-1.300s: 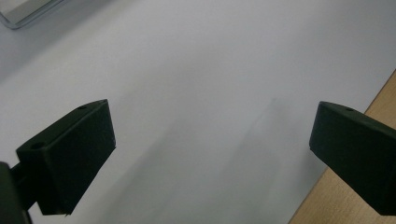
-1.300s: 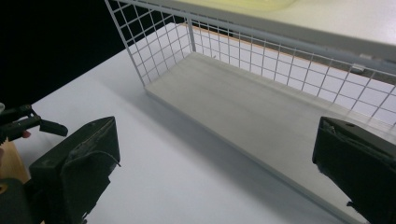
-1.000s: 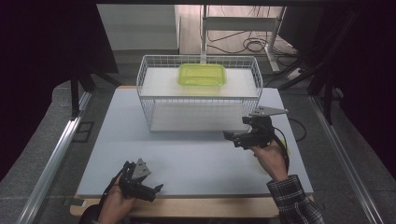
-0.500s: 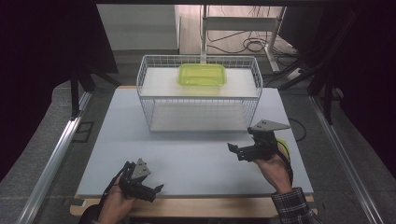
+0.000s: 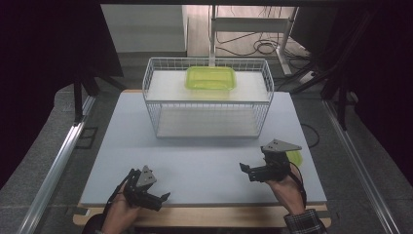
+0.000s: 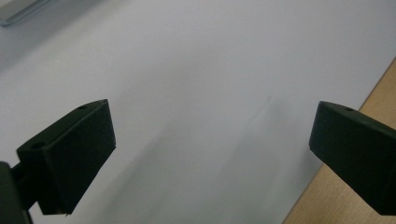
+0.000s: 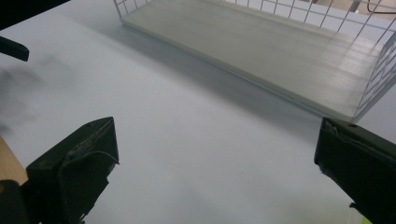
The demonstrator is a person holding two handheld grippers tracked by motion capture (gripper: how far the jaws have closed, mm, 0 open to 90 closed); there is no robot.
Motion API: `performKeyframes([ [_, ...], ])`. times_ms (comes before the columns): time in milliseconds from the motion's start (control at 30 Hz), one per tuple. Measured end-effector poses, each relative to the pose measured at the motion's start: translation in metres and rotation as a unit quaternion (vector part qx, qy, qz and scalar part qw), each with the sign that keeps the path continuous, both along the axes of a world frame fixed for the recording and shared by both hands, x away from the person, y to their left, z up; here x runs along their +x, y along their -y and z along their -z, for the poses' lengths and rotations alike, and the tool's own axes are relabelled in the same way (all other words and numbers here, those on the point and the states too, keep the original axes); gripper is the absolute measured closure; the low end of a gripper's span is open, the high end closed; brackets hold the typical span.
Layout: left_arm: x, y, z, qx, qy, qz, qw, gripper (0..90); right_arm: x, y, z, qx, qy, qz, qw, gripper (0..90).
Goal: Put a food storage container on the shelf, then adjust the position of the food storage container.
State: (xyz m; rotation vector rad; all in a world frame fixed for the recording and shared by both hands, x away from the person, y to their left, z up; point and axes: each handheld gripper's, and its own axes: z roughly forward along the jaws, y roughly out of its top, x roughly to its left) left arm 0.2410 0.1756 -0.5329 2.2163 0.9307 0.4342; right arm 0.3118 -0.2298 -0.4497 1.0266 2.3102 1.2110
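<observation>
The room was dark around a pale table (image 5: pixel 204 161). From the high view, a white wire basket (image 5: pixel 208 100) stood at the far edge of the table, and a green box (image 5: pixel 211 78) sat on its top shelf, toward the right. It looked put away up there. The left gripper (image 5: pixel 155 200) waited at the near left corner, jaws apart and empty. The right gripper (image 5: pixel 251 171) hung near the right edge, jaws apart too, with a green lid (image 5: pixel 293 157) just behind it, likely the next thing to pick up.

In the left gripper view, the jaws stood wide over bare table, beside its wooden edge (image 6: pixel 373 98).

In the right gripper view, the open jaws pointed toward the basket's low shelf (image 7: pixel 261 51).
</observation>
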Motion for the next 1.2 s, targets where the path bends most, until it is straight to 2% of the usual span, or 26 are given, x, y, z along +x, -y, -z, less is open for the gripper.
performKeyframes([
  [200,-0.001,0.002,0.000,0.008,0.000,0.005,1.0000,0.1,-0.005,0.001,0.015,0.002,-0.011,-0.008,0.9999,1.7],
  [400,-0.001,0.003,0.001,0.012,0.000,0.007,0.9999,0.0,-0.009,-0.001,0.028,-0.015,-0.016,-0.016,0.9996,1.7],
  [633,-0.001,0.003,0.001,0.015,0.001,0.007,0.9999,0.0,-0.006,0.000,0.038,-0.026,-0.035,-0.015,0.9989,1.7],
  [833,-0.001,0.003,0.002,0.016,-0.001,0.007,0.9999,0.0,-0.004,0.003,0.035,-0.038,-0.042,0.007,0.9984,1.3],
  [933,-0.001,0.003,0.002,0.016,0.000,0.006,0.9999,0.0,-0.002,0.008,0.028,-0.024,-0.047,0.020,0.9984,0.8],
  [1033,-0.001,0.003,0.002,0.015,0.000,0.005,0.9999,0.0,0.000,0.014,0.021,-0.016,-0.065,0.023,0.9975,1.3],
  [1133,-0.001,0.003,0.002,0.017,0.000,0.006,0.9998,0.0,0.001,0.020,0.014,-0.008,-0.064,0.032,0.9974,6.6],
  [1200,-0.001,0.003,0.002,0.017,0.000,0.006,0.9998,0.0,0.002,0.025,0.009,-0.001,-0.059,0.040,0.9975,14.1],
])
